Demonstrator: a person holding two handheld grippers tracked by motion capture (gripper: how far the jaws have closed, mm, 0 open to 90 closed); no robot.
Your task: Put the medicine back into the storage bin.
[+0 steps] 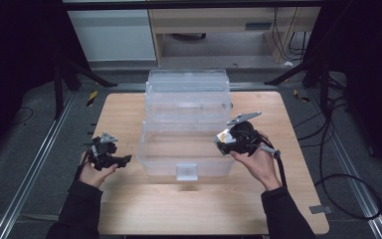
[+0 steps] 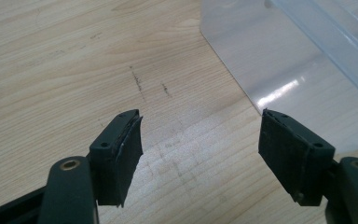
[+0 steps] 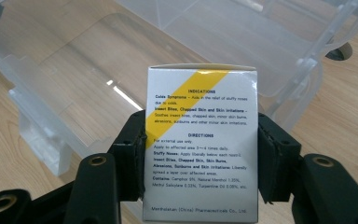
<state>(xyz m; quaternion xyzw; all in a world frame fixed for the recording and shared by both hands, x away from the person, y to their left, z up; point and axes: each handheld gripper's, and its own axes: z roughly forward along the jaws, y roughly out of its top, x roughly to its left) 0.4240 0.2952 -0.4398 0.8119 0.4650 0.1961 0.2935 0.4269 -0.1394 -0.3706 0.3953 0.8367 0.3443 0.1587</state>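
A clear plastic storage box (image 1: 186, 144) stands open in the middle of the wooden table, its lid (image 1: 188, 88) leaning back behind it. My right gripper (image 1: 224, 141) hovers over the box's right rim, shut on a small white medicine carton (image 3: 200, 144) with a yellow diagonal stripe and printed text. The carton (image 1: 223, 136) shows as a white and yellow patch at the gripper's front. My left gripper (image 1: 124, 160) is held low over the table just left of the box, open, with nothing between its pads (image 2: 126, 149). The box's corner (image 2: 284, 70) lies ahead and to the right of the left gripper.
The wooden table (image 1: 129, 199) has bare room in front of the box and at both sides. A white latch (image 1: 186, 171) sits on the box's front wall. Cables (image 1: 338, 164) lie on the floor to the right, and black frame legs (image 1: 62, 74) stand at the back.
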